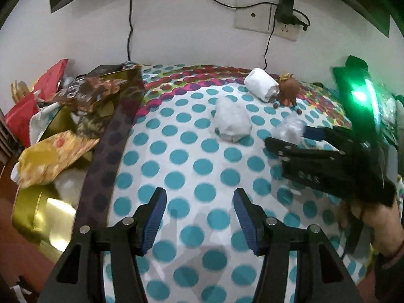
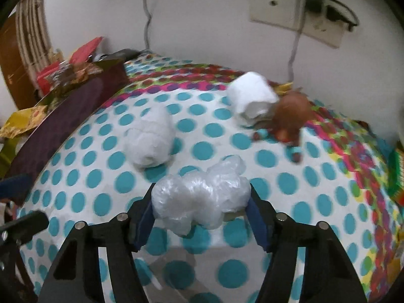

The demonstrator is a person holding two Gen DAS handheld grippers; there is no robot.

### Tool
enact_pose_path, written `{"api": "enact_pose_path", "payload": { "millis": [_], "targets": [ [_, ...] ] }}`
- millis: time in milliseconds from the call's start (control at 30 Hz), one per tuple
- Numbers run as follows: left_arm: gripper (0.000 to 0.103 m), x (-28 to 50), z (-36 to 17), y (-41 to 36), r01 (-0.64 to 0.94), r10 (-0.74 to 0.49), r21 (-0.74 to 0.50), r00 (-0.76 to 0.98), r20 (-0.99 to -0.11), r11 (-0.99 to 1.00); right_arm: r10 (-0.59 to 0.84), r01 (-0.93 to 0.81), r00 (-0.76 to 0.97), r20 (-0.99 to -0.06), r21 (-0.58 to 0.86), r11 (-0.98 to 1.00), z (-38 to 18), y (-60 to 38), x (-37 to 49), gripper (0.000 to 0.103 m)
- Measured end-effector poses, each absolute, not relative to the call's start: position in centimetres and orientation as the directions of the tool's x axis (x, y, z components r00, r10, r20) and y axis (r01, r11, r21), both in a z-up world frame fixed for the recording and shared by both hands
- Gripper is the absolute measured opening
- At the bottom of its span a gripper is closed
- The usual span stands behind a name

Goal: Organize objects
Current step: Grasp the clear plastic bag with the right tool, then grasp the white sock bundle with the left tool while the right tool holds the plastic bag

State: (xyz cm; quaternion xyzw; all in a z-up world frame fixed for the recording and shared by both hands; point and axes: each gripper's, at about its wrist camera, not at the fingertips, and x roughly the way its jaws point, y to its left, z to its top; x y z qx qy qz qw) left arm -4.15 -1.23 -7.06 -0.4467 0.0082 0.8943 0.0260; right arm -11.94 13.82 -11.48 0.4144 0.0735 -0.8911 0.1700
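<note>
Right gripper (image 2: 200, 207) pinches the plastic bundle (image 2: 202, 197); the soft wrap may slip out when lifted; left gripper (image 1: 199, 217) gapes empty.

My left black two-finger gripper with blue ribbed pads (image 1: 199, 218) points steeply down, jaws apart with nothing between them. My right black gripper with blue pads (image 2: 200, 208) tilts downward too, its pads pressed on a crinkled clear plastic-wrapped bundle (image 2: 199, 198). A bare hand (image 1: 378, 223) grips its handle.
</note>
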Motion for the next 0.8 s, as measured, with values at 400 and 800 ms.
{"api": "enact_pose_path", "payload": {
  "millis": [400, 800],
  "targets": [
    [0.057, -11.4, -7.7, 3.3, -0.157, 0.125, -0.042, -0.571, -0.811, -0.987, -0.116, 0.109, -0.621, -0.775, 0.062, -0.992, -11.7, 23.2, -12.9, 0.062],
    [0.057, -16.1, -9.8, 3.7, -0.106, 0.06, -0.002, -0.55, -0.833, -0.994, -0.082, 0.165, -0.601, -0.795, -0.023, -0.986, -12.2, 21.2, -13.0, 0.063]
  ]
}}
